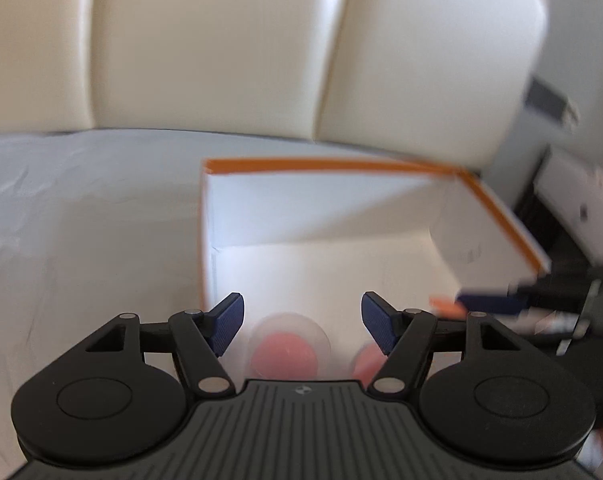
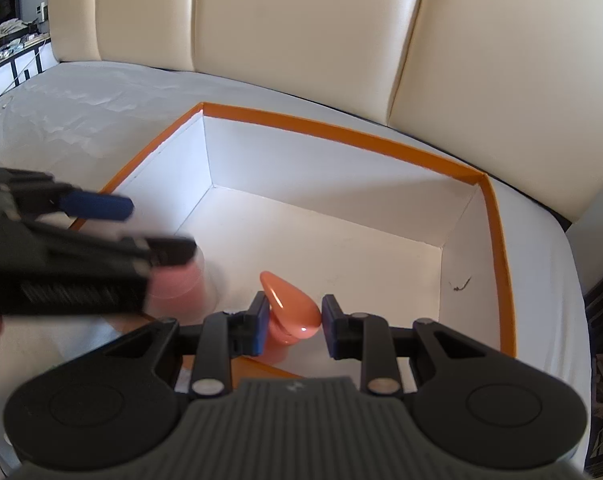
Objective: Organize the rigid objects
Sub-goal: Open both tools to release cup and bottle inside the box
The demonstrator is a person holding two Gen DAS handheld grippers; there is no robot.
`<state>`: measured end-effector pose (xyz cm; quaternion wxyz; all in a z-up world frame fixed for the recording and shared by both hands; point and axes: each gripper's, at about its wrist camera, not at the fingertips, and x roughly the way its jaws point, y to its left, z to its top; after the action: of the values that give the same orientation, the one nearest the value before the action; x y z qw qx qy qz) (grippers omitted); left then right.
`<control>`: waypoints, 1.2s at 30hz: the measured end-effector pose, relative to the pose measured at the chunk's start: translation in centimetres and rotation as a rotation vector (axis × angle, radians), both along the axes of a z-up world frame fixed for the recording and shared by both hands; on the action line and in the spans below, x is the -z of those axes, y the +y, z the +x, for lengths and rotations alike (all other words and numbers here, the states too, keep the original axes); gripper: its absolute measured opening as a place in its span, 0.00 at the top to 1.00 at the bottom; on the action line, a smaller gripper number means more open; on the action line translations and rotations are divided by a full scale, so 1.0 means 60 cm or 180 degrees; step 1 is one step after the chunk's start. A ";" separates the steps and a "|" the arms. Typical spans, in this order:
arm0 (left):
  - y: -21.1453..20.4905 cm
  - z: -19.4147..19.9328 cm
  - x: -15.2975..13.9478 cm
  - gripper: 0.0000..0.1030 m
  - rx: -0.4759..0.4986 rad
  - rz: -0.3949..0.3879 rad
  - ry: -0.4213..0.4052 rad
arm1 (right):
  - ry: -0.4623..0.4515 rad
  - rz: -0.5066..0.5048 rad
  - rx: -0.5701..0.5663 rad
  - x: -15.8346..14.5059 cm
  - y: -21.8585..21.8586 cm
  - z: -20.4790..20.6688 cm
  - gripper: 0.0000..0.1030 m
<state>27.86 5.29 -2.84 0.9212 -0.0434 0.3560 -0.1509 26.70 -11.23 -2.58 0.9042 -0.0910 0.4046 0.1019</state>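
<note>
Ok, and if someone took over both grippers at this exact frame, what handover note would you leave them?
Left gripper: open, empty, above the clear round container with pink contents, which is inside the white cardboard box with an orange rim.
Right gripper: shut on the glossy orange-pink teardrop-shaped piece, low inside the box near its front; whether it touches the floor is unclear.
Done: container boxed.
Left: probably release the teardrop piece.
</note>
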 end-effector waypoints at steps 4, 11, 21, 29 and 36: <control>0.041 0.008 -0.001 0.35 -0.0206 -0.0424 0.0158 | -0.0062 -0.0191 -0.0085 0.000 0.028 -0.001 0.74; 0.042 0.023 0.004 0.41 -0.0225 -0.0472 0.0270 | -0.0113 -0.0361 -0.0382 0.002 0.082 -0.012 0.74; 0.047 0.023 0.009 0.41 -0.0212 -0.0507 0.0290 | -0.0104 -0.0560 -0.0528 0.005 0.117 -0.016 0.73; 0.048 0.017 0.009 0.41 -0.0201 -0.0519 0.0268 | -0.0211 -0.0632 -0.0410 -0.004 0.111 -0.020 0.46; 0.043 -0.007 -0.005 0.40 -0.0113 -0.0556 0.0114 | -0.0270 -0.0457 -0.0247 -0.023 0.084 -0.044 0.39</control>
<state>27.42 7.90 -2.51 0.9100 -0.1325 0.3570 -0.1642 24.05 -6.17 -1.18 0.9071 -0.1755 0.3683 0.1036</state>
